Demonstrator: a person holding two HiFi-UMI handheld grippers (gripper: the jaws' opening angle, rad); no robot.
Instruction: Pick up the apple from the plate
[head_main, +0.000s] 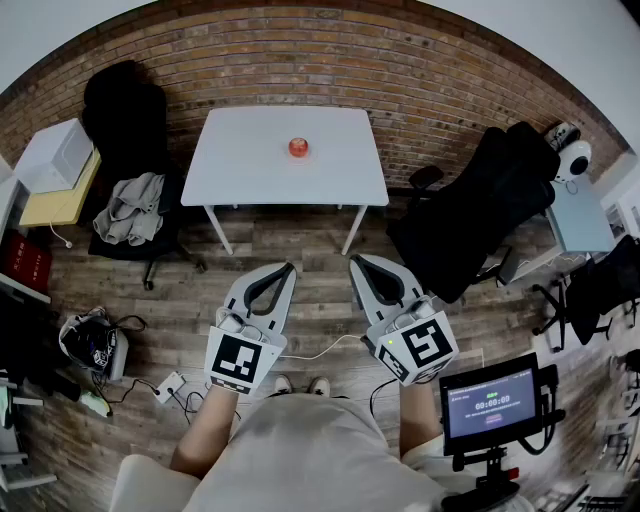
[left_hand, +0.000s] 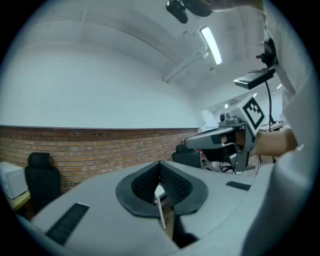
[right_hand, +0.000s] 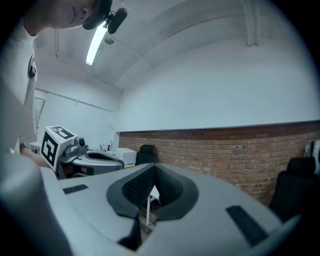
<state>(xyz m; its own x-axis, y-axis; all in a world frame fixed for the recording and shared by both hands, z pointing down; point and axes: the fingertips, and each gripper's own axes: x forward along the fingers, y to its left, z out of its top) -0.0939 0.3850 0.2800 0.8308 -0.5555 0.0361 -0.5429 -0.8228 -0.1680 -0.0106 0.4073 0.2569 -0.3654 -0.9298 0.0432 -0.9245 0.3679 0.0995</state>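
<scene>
Both my tongs shut, empty: left tongs, right tongs, tips together, held level side by side over plank floor. Gripper views add detail: black ribbed pads meeting inside smooth grey shells, with brick wall and white ceiling beyond. Only head view shows red apple, on white table by wall, well ahead of me.

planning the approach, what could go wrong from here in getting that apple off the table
1. The left tool and right tool are both shut. Arriving like that could knock the round apple so that it rolls off the table.
2. A white cable lies on the floor by the person's feet and might trip them on the walk there.
</scene>
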